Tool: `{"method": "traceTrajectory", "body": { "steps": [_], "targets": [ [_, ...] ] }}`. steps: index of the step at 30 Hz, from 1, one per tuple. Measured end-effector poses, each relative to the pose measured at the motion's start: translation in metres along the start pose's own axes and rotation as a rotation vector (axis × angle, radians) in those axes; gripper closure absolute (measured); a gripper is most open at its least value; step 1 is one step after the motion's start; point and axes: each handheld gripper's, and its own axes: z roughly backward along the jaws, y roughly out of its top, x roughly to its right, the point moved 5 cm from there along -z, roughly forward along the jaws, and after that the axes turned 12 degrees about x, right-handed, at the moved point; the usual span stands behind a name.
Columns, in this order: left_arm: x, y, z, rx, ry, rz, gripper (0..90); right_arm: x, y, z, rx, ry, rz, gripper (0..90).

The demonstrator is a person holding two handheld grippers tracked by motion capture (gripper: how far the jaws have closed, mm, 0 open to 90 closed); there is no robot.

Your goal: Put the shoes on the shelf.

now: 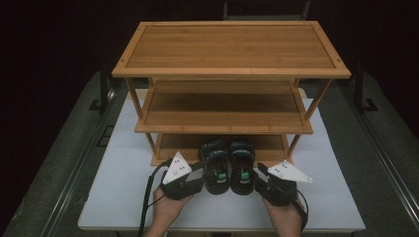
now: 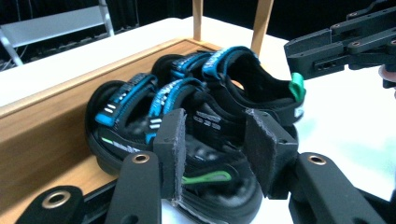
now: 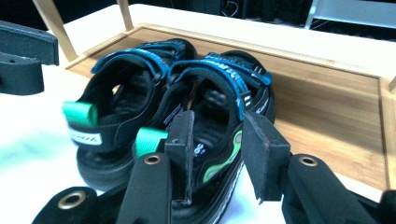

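Two black sandals with blue straps and green heel loops stand side by side, the left sandal (image 1: pixel 216 168) and the right sandal (image 1: pixel 242 165). Their toes rest on the bottom board (image 1: pixel 173 143) of a wooden rack and their heels on the white table (image 1: pixel 123 197). My left gripper (image 1: pixel 203 170) (image 2: pixel 219 149) straddles the outer side of the left sandal (image 2: pixel 126 98) without pressing on it. My right gripper (image 1: pixel 258 170) (image 3: pixel 219 140) straddles the outer side of the right sandal (image 3: pixel 224 79) in the same way, with a gap at its pads. The left sandal (image 3: pixel 121 88) lies beyond.
The three-tier bamboo rack (image 1: pixel 232 49) stands at the back of the table, its top and middle boards bare. Thin rack legs (image 2: pixel 259 23) rise just behind the sandals. Dark floor and metal rails lie on both sides of the table.
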Motion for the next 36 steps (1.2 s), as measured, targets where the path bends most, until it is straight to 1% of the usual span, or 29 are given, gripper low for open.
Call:
{"method": "traceTrajectory", "body": {
  "steps": [3, 4, 5, 6, 7, 8, 9, 10, 11, 12, 14, 15, 16, 17, 19, 20, 22, 23, 25, 28, 29, 30, 32, 33, 34, 36],
  "targets": [
    [0.007, -0.005, 0.005, -0.007, -0.005, 0.004, 57.3, -0.002, -0.002, 0.007, 0.0, 0.015, 0.0, 63.9],
    [0.009, -0.007, 0.006, -0.017, 0.0, -0.004, 56.7, -0.003, -0.003, 0.01, -0.001, 0.02, 0.004, 63.7],
    [0.011, -0.009, 0.007, -0.017, 0.003, 0.0, 56.5, -0.004, -0.004, 0.012, -0.004, 0.022, 0.01, 63.7],
    [0.014, -0.012, 0.008, -0.018, -0.003, 0.009, 56.5, -0.004, -0.005, 0.015, -0.004, 0.022, 0.012, 63.8],
    [0.016, -0.014, 0.01, -0.02, 0.002, 0.006, 56.3, -0.005, -0.006, 0.018, -0.003, 0.026, 0.016, 63.8],
    [0.017, -0.017, 0.011, -0.02, 0.01, 0.009, 56.3, -0.005, -0.008, 0.02, -0.006, 0.026, 0.021, 64.7],
    [0.019, -0.019, 0.012, -0.019, 0.006, 0.02, 57.0, -0.006, -0.009, 0.023, -0.007, 0.027, 0.025, 67.2],
    [0.021, -0.022, 0.014, -0.022, 0.011, 0.023, 57.6, -0.006, -0.011, 0.025, -0.004, 0.029, 0.03, 68.4],
    [0.022, -0.024, 0.015, -0.021, 0.012, 0.028, 59.7, -0.007, -0.013, 0.027, -0.014, 0.034, 0.034, 71.4],
    [0.023, -0.026, 0.016, -0.017, 0.009, 0.038, 61.6, -0.008, -0.015, 0.028, -0.017, 0.034, 0.037, 72.3],
    [0.026, -0.031, 0.019, -0.019, 0.016, 0.036, 69.5, -0.009, -0.02, 0.03, -0.028, 0.042, 0.043, 77.7],
    [0.027, -0.033, 0.019, -0.026, 0.007, 0.039, 71.8, -0.009, -0.021, 0.03, -0.032, 0.046, 0.046, 79.3],
    [0.027, -0.036, 0.019, -0.035, 0.006, 0.033, 74.6, -0.01, -0.024, 0.03, -0.04, 0.052, 0.049, 82.2],
    [0.028, -0.039, 0.018, -0.045, 0.006, 0.031, 79.6, -0.01, -0.026, 0.029, -0.048, 0.057, 0.052, 85.8],
    [0.029, -0.046, 0.015, -0.063, -0.011, 0.052, 81.3, -0.012, -0.031, 0.028, -0.069, 0.067, 0.052, 87.9],
    [0.03, -0.049, 0.013, -0.075, -0.014, 0.05, 83.9, -0.013, -0.034, 0.026, -0.081, 0.077, 0.053, 89.4],
    [0.032, -0.055, 0.009, -0.093, -0.025, 0.057, 84.3, -0.015, -0.04, 0.024, -0.102, 0.083, 0.06, 89.6],
    [0.033, -0.057, 0.006, -0.107, -0.02, 0.052, 84.3, -0.015, -0.043, 0.022, -0.113, 0.084, 0.062, 89.6],
    [0.035, -0.06, 0.003, -0.116, -0.033, 0.055, 85.8, -0.015, -0.048, 0.02, -0.134, 0.084, 0.062, 89.8],
    [0.036, -0.063, -0.002, -0.127, -0.034, 0.065, 85.3, -0.015, -0.056, 0.017, -0.159, 0.088, 0.067, 89.7],
    [0.037, -0.064, -0.003, -0.135, -0.034, 0.064, 83.8, -0.015, -0.057, 0.017, -0.165, 0.09, 0.069, 89.7],
    [0.037, -0.065, -0.004, -0.138, -0.02, 0.06, 81.9, -0.016, -0.059, 0.016, -0.172, 0.088, 0.069, 89.4],
    [0.036, -0.066, -0.006, -0.138, -0.003, 0.066, 78.7, -0.015, -0.061, 0.016, -0.178, 0.085, 0.071, 81.2],
    [0.035, -0.067, -0.006, -0.139, 0.015, 0.067, 75.8, -0.014, -0.062, 0.015, -0.183, 0.089, 0.065, 78.0],
    [0.034, -0.067, -0.007, -0.145, 0.024, 0.061, 72.7, -0.014, -0.063, 0.015, -0.186, 0.088, 0.069, 73.2],
    [0.033, -0.069, -0.008, -0.152, 0.037, 0.061, 70.7, -0.015, -0.064, 0.014, -0.191, 0.082, 0.085, 70.4]
  ]
}}
